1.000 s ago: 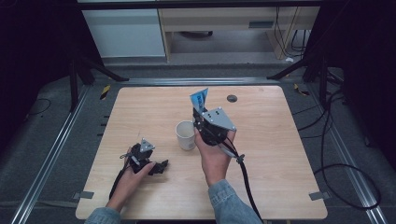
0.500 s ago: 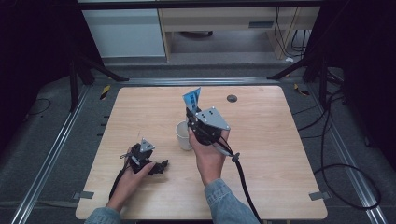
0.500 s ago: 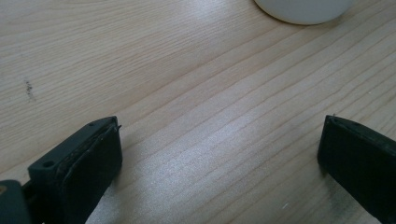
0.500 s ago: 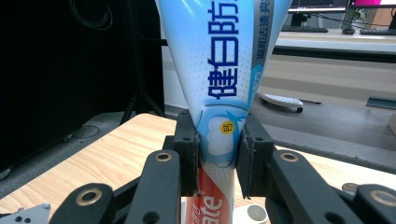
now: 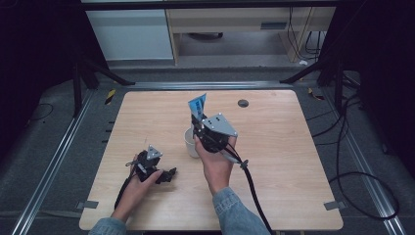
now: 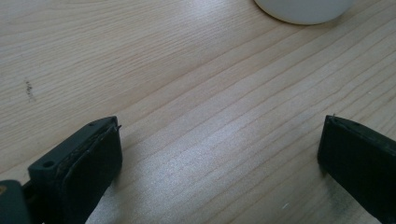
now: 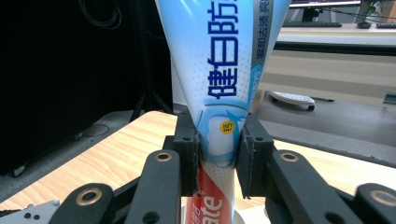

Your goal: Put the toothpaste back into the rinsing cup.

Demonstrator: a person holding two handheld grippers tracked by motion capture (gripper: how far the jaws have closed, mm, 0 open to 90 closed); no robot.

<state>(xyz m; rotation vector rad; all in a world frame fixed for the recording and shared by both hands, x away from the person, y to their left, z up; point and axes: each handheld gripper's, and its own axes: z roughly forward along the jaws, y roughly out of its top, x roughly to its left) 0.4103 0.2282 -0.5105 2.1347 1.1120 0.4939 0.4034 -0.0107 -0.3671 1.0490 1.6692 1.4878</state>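
- Right gripper (image 5: 199,122): held above the middle of the light wooden table (image 5: 293,161), clamped on a blue, white and red toothpaste tube (image 5: 197,105).
- In the right gripper view, black pads (image 7: 190,154) pressed against both sides of the tube (image 7: 219,84), at the narrowing part where the white band meets the red section.
- Tube long axis: close to vertical, with a slight lean in the high view. Flat crimped end pointing up and widening into a fan above the jaws; red printed end pointing down, directly above the white ceramic cup (image 5: 192,142).
- Lower tip of the tube hidden behind the gripper; contact with the cup interior cannot be confirmed.
- Cup standing upright near the table centre, just beside the right hand (image 5: 215,164).
- Left gripper (image 5: 169,175): resting low on the table at the near left, well apart from the cup. Jaws wide apart in the left gripper view, bare wood between them, cup base (image 6: 303,9) at the top edge.
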